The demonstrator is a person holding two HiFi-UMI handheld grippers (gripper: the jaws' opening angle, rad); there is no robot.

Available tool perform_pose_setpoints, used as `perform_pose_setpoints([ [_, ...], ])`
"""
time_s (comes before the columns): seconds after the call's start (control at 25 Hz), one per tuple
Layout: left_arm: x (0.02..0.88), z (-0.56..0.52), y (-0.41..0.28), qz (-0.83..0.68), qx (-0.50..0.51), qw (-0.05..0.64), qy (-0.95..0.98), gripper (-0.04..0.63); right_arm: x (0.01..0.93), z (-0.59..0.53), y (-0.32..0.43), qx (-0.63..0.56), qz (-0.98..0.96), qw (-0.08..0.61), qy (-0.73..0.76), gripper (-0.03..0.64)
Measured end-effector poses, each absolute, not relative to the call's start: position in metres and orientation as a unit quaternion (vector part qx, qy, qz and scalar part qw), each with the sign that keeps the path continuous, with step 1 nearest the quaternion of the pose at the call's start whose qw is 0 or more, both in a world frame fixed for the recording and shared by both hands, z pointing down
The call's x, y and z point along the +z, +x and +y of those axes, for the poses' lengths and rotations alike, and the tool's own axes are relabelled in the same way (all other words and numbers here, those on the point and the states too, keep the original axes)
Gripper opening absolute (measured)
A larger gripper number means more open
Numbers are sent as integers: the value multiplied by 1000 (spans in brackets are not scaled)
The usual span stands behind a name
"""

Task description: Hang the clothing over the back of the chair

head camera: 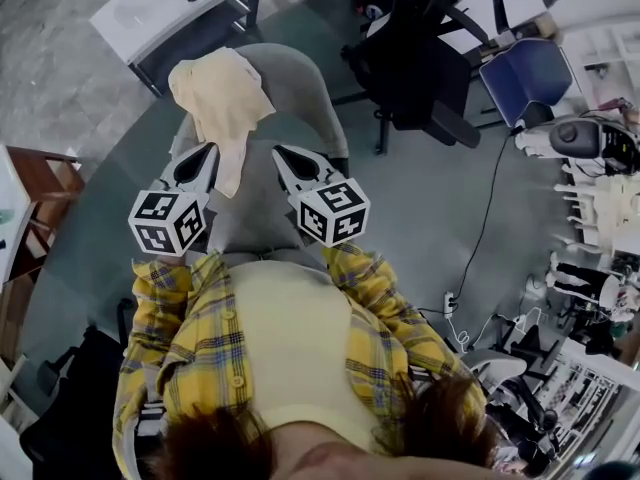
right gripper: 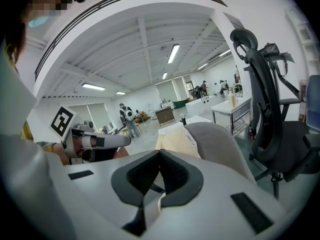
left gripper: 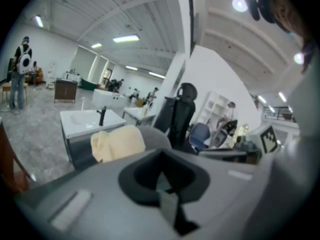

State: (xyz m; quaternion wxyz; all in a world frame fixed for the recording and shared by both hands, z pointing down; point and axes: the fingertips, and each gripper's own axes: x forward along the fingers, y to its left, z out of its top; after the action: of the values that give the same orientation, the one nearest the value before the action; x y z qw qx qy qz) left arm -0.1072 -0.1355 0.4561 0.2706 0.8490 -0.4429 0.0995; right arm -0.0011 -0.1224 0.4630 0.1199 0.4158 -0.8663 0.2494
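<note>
Left gripper (head camera: 205,156) and right gripper (head camera: 286,156) are held shut, empty, cloth (head camera: 222,96) draped ahead on chair (head camera: 305,86).
Soft, light, judged best pinched at hem.

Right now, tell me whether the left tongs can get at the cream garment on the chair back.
Probably yes. The left tongs sit right beside the hanging end of the cream garment, with nothing between them. They are shut and empty, so they would have to open first.
</note>
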Motion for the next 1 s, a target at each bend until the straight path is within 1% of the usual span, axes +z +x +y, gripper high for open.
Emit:
perform_pose_setpoints([
  [1.0, 463, -126, -92, -453, 114, 274, 840, 6, 465, -121, 7, 248, -867, 125, 413, 14],
])
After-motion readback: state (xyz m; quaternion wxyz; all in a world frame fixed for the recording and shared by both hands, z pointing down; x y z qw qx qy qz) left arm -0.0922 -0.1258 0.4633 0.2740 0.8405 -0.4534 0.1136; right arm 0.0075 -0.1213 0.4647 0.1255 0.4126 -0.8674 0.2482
